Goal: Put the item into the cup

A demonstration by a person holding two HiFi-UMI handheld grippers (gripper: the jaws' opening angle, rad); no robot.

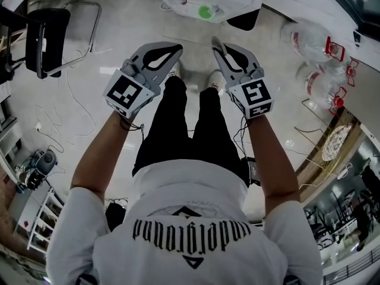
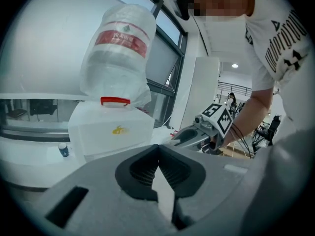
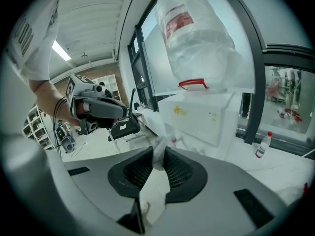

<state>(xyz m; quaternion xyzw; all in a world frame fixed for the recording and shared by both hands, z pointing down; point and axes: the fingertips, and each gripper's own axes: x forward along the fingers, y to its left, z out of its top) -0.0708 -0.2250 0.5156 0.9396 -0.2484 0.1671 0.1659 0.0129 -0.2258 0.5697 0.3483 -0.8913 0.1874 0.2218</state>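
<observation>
I hold both grippers out over my legs in the head view. My right gripper (image 1: 217,47) is shut on a small, pale, crumpled item (image 3: 158,152) that sticks out past the jaw tips. My left gripper (image 1: 174,51) is shut, its tips meeting with nothing between them (image 2: 157,147). Each gripper shows in the other's view: the right gripper (image 2: 183,137) and the left gripper (image 3: 129,113). A green round object (image 1: 205,12) lies on a white table ahead of me. A small dark blue cup (image 2: 63,150) stands on a counter beside the water dispenser.
A white water dispenser (image 2: 110,132) carries an upturned clear bottle (image 3: 194,38). Spare water bottles (image 1: 312,40) lie at the right. A black chair (image 1: 50,37) stands at the left, with cables across the pale floor (image 1: 83,94). A small bottle (image 3: 261,146) stands on a ledge.
</observation>
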